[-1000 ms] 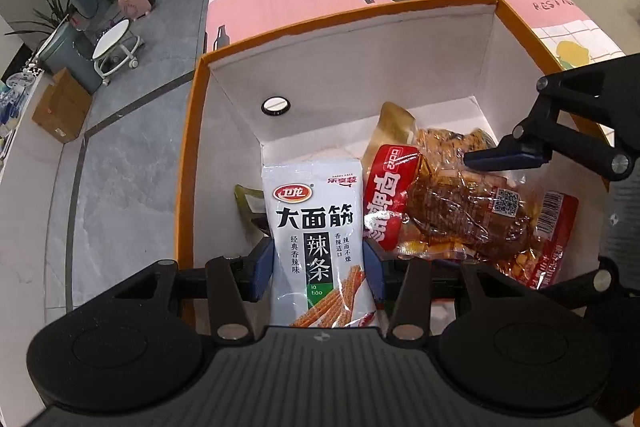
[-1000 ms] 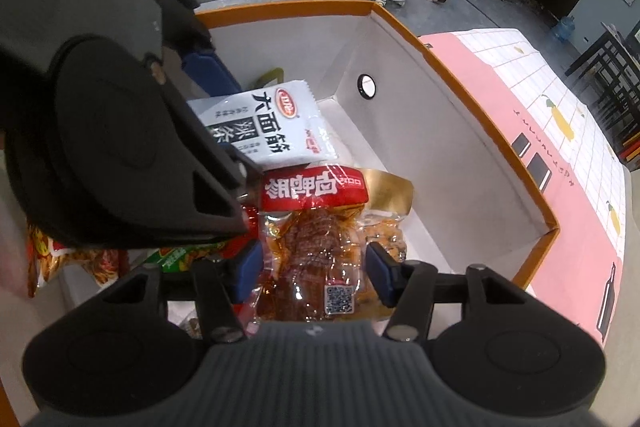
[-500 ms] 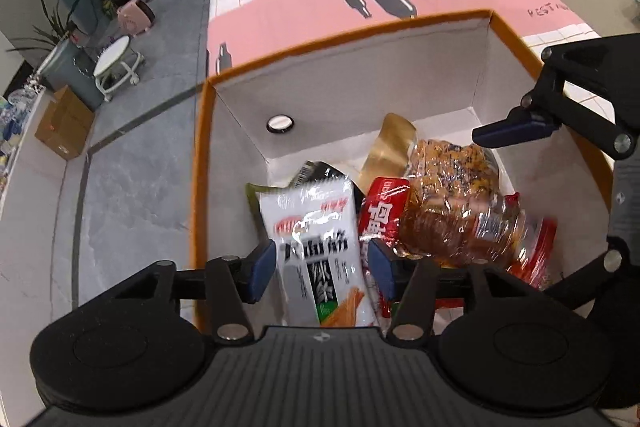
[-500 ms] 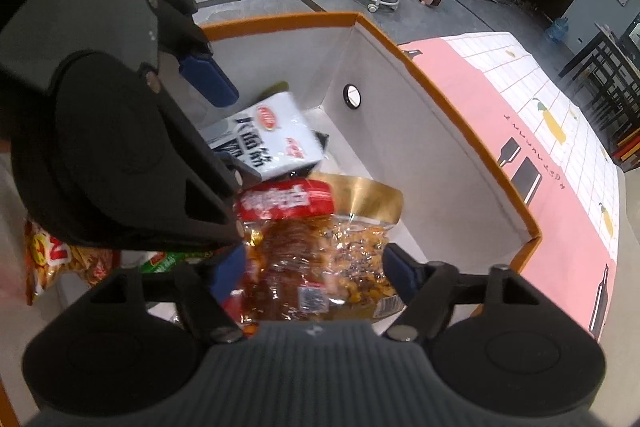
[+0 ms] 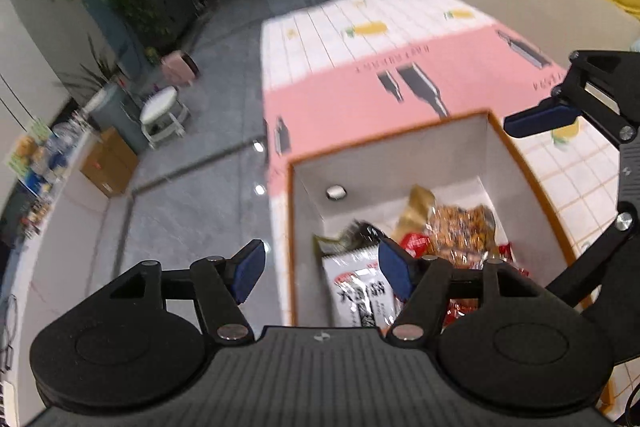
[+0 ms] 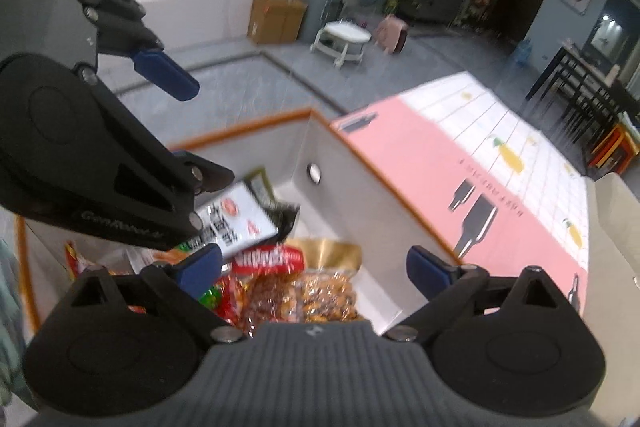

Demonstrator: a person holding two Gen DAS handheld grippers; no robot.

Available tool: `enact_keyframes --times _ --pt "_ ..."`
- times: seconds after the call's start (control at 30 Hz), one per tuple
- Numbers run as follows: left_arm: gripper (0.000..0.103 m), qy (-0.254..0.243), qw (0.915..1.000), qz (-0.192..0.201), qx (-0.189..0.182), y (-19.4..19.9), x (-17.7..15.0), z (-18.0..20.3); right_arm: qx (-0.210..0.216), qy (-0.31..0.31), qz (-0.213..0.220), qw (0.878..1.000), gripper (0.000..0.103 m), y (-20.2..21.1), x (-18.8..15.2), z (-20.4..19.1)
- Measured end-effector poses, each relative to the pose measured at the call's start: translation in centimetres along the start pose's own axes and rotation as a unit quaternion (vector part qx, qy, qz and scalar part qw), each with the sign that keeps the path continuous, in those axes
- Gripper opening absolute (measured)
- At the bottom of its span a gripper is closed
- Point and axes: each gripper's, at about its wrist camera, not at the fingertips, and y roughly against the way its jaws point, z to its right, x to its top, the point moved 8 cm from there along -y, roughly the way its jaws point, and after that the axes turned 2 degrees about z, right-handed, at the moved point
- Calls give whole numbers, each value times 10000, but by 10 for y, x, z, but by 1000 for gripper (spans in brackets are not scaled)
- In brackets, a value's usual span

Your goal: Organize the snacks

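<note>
Left tongs (image 5: 320, 267), right tongs (image 6: 314, 269): just opened wide, empty, above snack packets (image 6: 304, 291) in box (image 5: 400, 151).

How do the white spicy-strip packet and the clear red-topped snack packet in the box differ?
The white spicy-strip packet is opaque with black characters; the clear red-topped snack packet shows brown pieces through its film. The white packet lies nearer the box's far left corner, the clear packet to its right in the left wrist view. Both lie loose in the orange-rimmed box, neither between pads.
</note>
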Motion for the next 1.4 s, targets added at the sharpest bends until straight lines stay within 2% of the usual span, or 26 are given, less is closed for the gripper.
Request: enact_keyframes --times 0.17,0.33,0.47,0.5,0.6,0.73,0.97,1.07,1.27,1.4 --pt "77 119 9977 612 271 49 19 -8 -117 -259 585 9979 99 50 15 6" --pt "80 416 9923 1103 389 98 27 -5 -178 -696 1197 9902 99 107 19 7" --pt "84 718 9874 1350 413 128 20 3 -283 -1050 1557 9818 99 146 8 6" --pt "88 798 9862 1387 435 132 17 4 -318 -1103 1603 9804 99 153 3 5" --pt "89 1076 9819 1455 555 143 3 10 -420 -1198 1677 9776 99 173 -13 -1" --pt "89 1507 9787 1272 564 148 -20 18 -608 -1391 1592 9755 99 186 -35 -5" --pt "89 1599 9850 493 428 130 -49 33 -675 -1602 1087 9788 99 178 -65 -15" --pt "89 1552 9870 151 387 119 -64 41 -553 -1579 870 9821 99 170 -73 -20" --pt "89 1569 9867 -281 324 104 -84 52 -450 -1609 542 9845 99 156 -87 -24" --pt "89 1638 9854 -390 249 101 -91 54 -370 -1742 355 9834 99 149 -95 -24"
